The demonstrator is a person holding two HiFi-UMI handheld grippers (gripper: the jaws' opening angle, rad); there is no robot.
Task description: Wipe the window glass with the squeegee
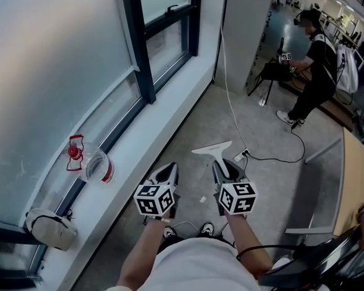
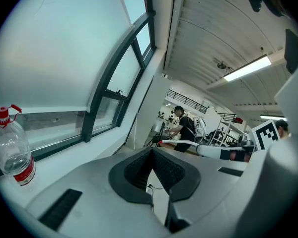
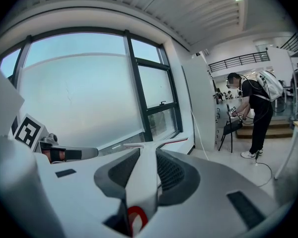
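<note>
Approach step. The right gripper (image 1: pixel 223 167) has its jaws clamped on the handle of the white T-shaped plastic squeegee (image 1: pixel 213 147), which is held well apart from the large frosted window glass (image 1: pixel 48 71). The left gripper (image 1: pixel 167 173) has its jaws apparently closed and empty. Next move: the blade must be raised flat onto the pane.

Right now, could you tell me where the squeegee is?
The squeegee is clamped in the right gripper, centre of the head view, its blade over the floor, right of the left gripper.

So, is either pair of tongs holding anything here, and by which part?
The right tongs grip the squeegee by its handle; the left tongs hold nothing.
</note>
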